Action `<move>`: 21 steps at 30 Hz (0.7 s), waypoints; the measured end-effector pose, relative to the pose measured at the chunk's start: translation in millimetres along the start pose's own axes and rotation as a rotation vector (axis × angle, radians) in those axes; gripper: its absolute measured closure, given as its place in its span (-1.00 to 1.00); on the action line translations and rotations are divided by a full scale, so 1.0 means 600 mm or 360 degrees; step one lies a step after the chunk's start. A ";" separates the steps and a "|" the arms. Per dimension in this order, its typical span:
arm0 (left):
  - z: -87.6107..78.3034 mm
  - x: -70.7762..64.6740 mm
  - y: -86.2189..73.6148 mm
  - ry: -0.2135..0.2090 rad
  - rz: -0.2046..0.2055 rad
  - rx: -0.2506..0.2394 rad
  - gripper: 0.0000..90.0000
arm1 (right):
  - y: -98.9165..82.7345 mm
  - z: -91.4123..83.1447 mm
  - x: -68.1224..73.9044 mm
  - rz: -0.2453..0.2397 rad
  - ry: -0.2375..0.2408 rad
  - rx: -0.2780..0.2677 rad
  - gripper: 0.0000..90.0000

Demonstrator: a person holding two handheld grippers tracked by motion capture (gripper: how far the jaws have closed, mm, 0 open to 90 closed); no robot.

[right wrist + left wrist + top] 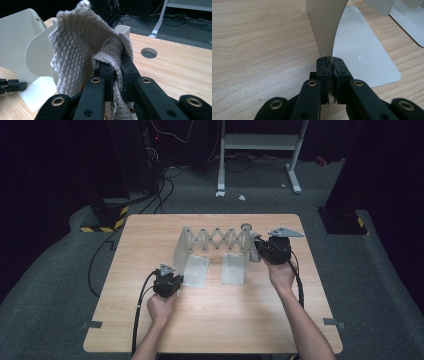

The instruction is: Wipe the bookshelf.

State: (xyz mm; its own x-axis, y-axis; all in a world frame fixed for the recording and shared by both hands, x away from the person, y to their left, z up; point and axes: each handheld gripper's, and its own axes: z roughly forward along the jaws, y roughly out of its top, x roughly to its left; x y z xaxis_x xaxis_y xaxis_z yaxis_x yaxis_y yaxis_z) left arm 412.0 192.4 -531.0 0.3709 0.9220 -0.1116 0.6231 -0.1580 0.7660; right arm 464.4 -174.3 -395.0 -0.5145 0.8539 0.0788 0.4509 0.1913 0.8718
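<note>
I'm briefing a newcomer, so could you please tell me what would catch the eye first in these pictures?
Mid-table stands a pale expandable rack with a scissor lattice across its back. The left tongs are clamped on the edge of its left upright plate. At the rack's right end, the right tongs grip a crumpled beige cloth.

Right gripper [117, 66] jaws clamped on a beige waffle-textured cloth [82, 47], bunched upward. White metal bookend [17, 40] behind at left; round hole [149, 53] in wooden table [180, 67] at right.
</note>
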 end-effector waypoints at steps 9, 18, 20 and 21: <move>0.000 0.001 0.000 -0.0004 -0.0003 0.0001 0.88 | -0.014 0.024 -0.006 0.0016 -0.0014 0.0046 0.84; 0.000 0.000 0.000 -0.0005 -0.0002 0.0000 0.88 | -0.060 0.061 -0.014 0.0065 -0.0017 0.0159 0.84; 0.000 0.000 0.000 -0.0002 -0.0002 -0.0001 0.88 | -0.071 0.069 -0.016 0.0072 -0.0016 0.0180 0.84; 0.000 0.000 0.000 -0.0002 -0.0002 -0.0001 0.88 | -0.078 0.074 -0.017 0.0075 -0.0014 0.0196 0.84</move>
State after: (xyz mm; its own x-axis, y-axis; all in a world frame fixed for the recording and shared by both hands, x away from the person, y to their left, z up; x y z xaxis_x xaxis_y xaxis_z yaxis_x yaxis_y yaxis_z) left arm 412.1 192.4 -531.1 0.3711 0.9216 -0.1136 0.6231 -0.1565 0.7663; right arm 480.9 -170.3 -458.0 -0.4845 0.8674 0.1133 0.5607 0.2085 0.8013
